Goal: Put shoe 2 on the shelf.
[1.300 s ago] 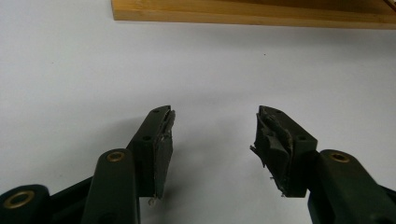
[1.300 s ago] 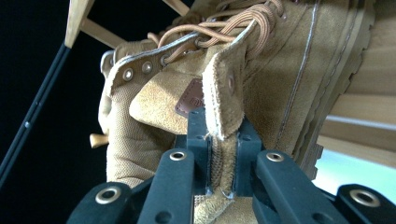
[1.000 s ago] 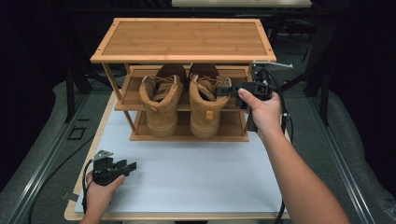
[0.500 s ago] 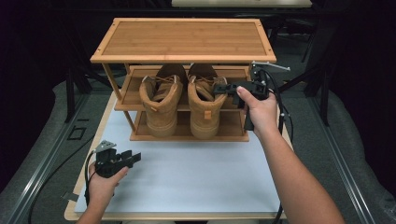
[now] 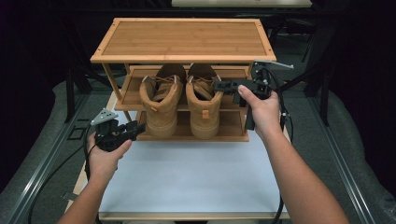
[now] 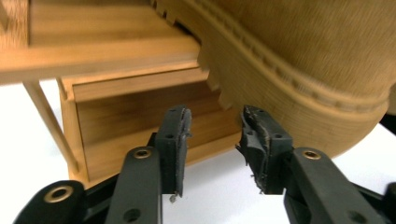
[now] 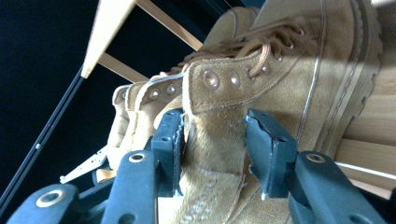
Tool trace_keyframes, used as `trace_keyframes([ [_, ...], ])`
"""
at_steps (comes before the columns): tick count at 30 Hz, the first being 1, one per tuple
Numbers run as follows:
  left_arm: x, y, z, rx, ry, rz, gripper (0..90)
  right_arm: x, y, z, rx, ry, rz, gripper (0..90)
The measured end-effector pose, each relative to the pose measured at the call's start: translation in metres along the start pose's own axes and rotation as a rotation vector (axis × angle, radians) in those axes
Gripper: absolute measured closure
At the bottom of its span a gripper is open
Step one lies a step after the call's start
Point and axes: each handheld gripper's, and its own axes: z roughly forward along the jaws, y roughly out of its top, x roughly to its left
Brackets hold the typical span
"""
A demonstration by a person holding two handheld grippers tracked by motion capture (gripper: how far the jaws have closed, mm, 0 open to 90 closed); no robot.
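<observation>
While hovering off the white counter at 9 o'clock of the left boot, left tool points at that boot's heel, jaws apart and just been closing, nothing between. On the rack's middle shelf, right boot; at 3 o'clock, right tool straddling its collar, jaws just been opening, pads off.

L gripper at 8 o'clock, raised, jaws part-closed, just been closing, empty. R gripper at 2 o'clock, pointing 9, jaws just been opening, pads slack.
</observation>
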Motion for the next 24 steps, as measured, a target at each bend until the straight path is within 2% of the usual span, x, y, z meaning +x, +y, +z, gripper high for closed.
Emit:
trace_keyframes([
  [4, -0.003, 0.006, 0.002, 0.018, -0.011, -0.001, 65.9, 0.004, 0.000, -0.008, -0.010, -0.011, -0.028, 56.2],
  [8, 0.002, 0.008, 0.004, 0.034, -0.016, -0.024, 69.2, 0.005, -0.002, -0.016, 0.002, -0.024, -0.054, 56.4],
  [11, 0.006, 0.010, 0.004, 0.042, -0.021, -0.054, 70.3, 0.005, -0.005, -0.026, -0.012, -0.029, -0.068, 58.5],
  [14, 0.009, 0.011, 0.005, 0.043, -0.026, -0.065, 71.8, 0.002, -0.005, -0.033, -0.019, -0.036, -0.071, 61.7],
  [18, 0.011, 0.011, 0.006, 0.040, -0.031, -0.065, 74.4, -0.005, -0.013, -0.039, -0.018, -0.083, -0.118, 70.3],
  [21, 0.010, 0.012, 0.009, 0.040, -0.032, -0.068, 76.4, -0.015, -0.025, -0.036, -0.022, -0.118, -0.182, 77.7],
  [24, 0.007, 0.012, 0.012, 0.051, -0.022, -0.059, 78.5, -0.026, -0.040, -0.029, -0.024, -0.201, -0.256, 86.6],
])
